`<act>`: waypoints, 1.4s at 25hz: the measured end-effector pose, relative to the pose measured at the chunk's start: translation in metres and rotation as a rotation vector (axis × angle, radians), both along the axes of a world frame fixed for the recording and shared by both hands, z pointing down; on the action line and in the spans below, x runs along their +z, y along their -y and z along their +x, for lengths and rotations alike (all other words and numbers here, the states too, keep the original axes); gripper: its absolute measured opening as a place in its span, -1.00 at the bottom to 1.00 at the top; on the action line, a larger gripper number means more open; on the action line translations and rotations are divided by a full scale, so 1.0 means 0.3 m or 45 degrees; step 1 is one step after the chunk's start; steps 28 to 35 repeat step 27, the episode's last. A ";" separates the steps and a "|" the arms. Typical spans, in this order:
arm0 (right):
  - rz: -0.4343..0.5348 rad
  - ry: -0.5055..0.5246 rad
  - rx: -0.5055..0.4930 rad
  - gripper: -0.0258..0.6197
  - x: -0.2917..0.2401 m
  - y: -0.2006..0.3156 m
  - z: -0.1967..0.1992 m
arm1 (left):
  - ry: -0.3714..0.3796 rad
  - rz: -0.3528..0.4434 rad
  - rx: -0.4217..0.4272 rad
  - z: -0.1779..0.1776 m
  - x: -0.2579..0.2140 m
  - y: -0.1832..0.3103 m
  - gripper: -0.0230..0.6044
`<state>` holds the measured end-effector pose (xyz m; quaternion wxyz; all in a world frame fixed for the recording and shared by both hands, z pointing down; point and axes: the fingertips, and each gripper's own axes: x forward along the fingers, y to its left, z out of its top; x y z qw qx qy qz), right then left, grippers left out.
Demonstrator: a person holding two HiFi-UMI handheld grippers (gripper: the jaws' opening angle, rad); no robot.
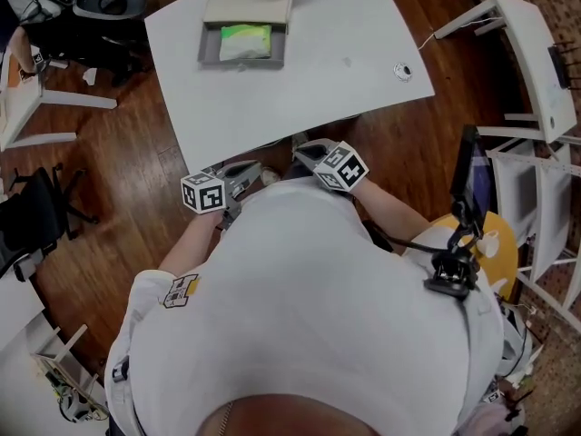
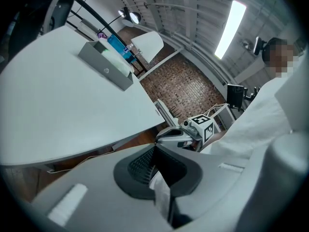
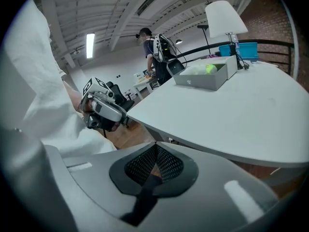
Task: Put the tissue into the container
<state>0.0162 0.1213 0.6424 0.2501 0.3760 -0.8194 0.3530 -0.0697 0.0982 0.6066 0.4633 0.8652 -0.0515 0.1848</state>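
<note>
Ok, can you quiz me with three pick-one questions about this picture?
1. Where is the box? A on the floor; B on the table; C on a chair.
2. What colour shows on the tissue? A red; B black; C green.
3. The right gripper is: A shut; B wide open; C holding a cup.
Answers: B, the box sits on the white table top; C, green shows on the tissue inside the box; A, its jaws meet with nothing between them.
</note>
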 end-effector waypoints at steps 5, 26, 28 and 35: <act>0.010 -0.025 -0.010 -0.92 -0.002 -0.001 -0.001 | -0.002 0.008 -0.005 -0.001 -0.005 -0.004 -0.93; 0.046 -0.068 -0.014 -0.92 -0.009 0.068 -0.012 | -0.020 0.038 -0.045 -0.029 -0.006 0.063 -0.93; 0.049 -0.070 -0.020 -0.92 -0.010 0.074 -0.016 | -0.019 0.041 -0.049 -0.034 -0.005 0.067 -0.93; 0.049 -0.070 -0.020 -0.92 -0.010 0.074 -0.016 | -0.019 0.041 -0.049 -0.034 -0.005 0.067 -0.93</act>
